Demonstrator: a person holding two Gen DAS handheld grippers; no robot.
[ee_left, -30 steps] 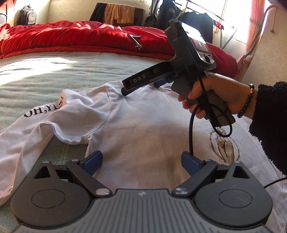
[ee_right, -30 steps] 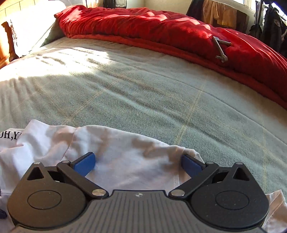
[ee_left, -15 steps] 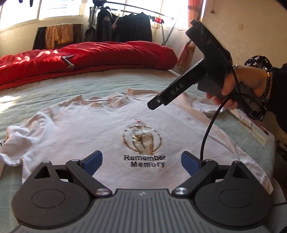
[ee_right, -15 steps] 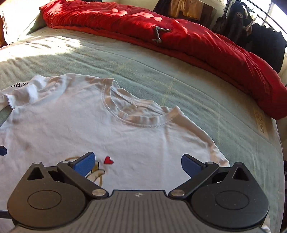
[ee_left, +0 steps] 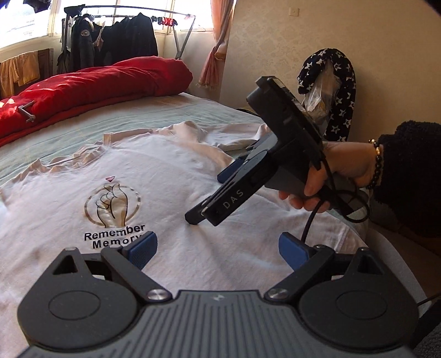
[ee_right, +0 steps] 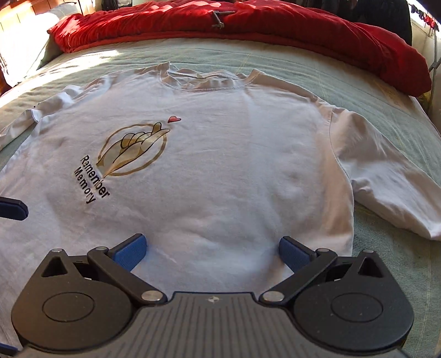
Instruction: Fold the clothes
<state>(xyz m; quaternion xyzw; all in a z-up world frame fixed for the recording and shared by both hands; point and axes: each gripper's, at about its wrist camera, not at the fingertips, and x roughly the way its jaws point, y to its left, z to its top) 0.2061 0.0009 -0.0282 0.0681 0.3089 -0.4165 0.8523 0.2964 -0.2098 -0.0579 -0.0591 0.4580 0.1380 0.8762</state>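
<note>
White cotton T-shirt with gold finger-heart print (ee_right: 220, 170) lies flat, front up, on pale green bed sheet (ee_right: 317, 74). Right claw (ee_right: 212, 249) spread, empty, over the shirt's lower body, possibly touching fabric. Left claw (ee_left: 217, 246) spread, empty, above the shirt near the print. Red quilt (ee_right: 275, 24) behind the collar.

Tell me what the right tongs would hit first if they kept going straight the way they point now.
Probably the white T-shirt lying flat on the bed. The open right tongs aim across its front toward the collar, tilted downward; nothing else stands between them. How far above the cloth they are is unclear.
</note>
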